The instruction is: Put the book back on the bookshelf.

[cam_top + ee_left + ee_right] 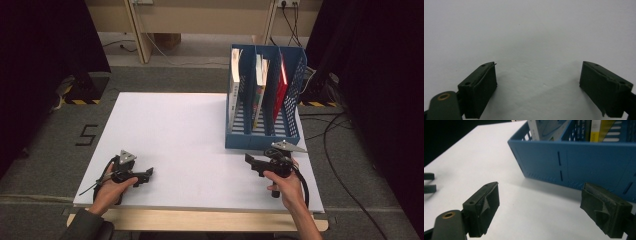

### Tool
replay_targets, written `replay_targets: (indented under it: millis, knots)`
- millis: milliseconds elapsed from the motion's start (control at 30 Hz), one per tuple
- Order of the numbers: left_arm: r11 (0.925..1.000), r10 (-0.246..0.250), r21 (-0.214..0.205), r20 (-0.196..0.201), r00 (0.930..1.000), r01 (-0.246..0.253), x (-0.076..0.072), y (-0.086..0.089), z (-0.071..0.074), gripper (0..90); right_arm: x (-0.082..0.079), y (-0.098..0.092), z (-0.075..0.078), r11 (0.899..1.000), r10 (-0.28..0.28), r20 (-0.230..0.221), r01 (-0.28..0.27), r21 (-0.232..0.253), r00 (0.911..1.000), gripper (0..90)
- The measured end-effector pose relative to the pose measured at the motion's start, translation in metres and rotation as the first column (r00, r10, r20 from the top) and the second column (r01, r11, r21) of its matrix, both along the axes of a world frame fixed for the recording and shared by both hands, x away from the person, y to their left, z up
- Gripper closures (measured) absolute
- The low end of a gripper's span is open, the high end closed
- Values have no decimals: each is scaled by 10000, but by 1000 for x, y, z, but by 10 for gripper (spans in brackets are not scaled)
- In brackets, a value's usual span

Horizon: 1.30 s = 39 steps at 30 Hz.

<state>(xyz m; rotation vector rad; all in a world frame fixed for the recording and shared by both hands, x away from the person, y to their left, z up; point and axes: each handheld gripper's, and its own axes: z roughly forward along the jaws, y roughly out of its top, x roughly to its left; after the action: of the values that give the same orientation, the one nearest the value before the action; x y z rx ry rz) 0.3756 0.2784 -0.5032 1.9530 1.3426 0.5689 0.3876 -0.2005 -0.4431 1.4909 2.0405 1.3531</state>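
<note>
From the high view, the white worktop (pixel 175 140) carries a blue file rack (pixel 265 100) at its far right, with a white book (pixel 234 90), a book with a coloured cover (pixel 259 92) and a red book (pixel 281 85) standing upright in separate slots; the left hand-held gripper (pixel 146 175) rests low near the front left edge, well apart from the rack, and the right hand-held gripper (pixel 251 162) sits just in front of the rack's near wall; to do this reach well, I'd judge the right one should rise above the wall and come down square over one spine; in the left gripper view, the left hand-held gripper (pixel 537 82) gapes wide over bare worktop, holding nothing; in the right gripper view, the right hand-held gripper (pixel 540 207) is equally wide, empty, aimed at the rack's (pixel 579 162) blue wall, not touching it.
</note>
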Motion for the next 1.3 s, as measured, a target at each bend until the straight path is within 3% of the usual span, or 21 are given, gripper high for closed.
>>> replay_targets:
  millis: [300, 533, 800, 867, 967, 1100, 1133, 1300]
  knots:
    - [10000, -4, 1, -1, 10000, 4, 0, 0, 0, 131, -8, 4, -15, 9993, 301, -339, -308, -201, 9990, 163]
    - [10000, -5, -1, -2, 10000, 5, 0, 0, 0, 131, -16, 8, -27, 9967, 478, -554, -513, -625, 9973, 165]
    - [10000, 1, 0, 12, 10000, -1, 0, 0, 0, 131, -22, 16, -41, 9870, 849, -901, -961, -1288, 9923, 161]
    - [10000, 3, 1, 14, 10000, -3, 0, 0, 0, 131, -23, 19, -48, 9804, 908, -1015, -1068, -1653, 9907, 158]
    - [10000, 3, 5, 17, 10000, -3, 0, 0, 0, 131, -27, 23, -51, 9665, 1022, -725, -1162, -2287, 9921, 156]
    - [10000, 6, 0, 8, 10000, -6, 0, 0, 0, 131, -31, 29, -54, 9436, 1218, -291, -1248, -3065, 9921, 153]
    - [10000, 6, 0, 8, 10000, -6, 0, 0, 0, 131, -33, 30, -55, 9336, 1328, -179, -1312, -3334, 9910, 152]
    - [10000, 11, -8, 14, 10000, -11, 0, 0, 0, 131, -34, 30, -56, 9351, 1287, -59, -1233, -3322, 9917, 155]
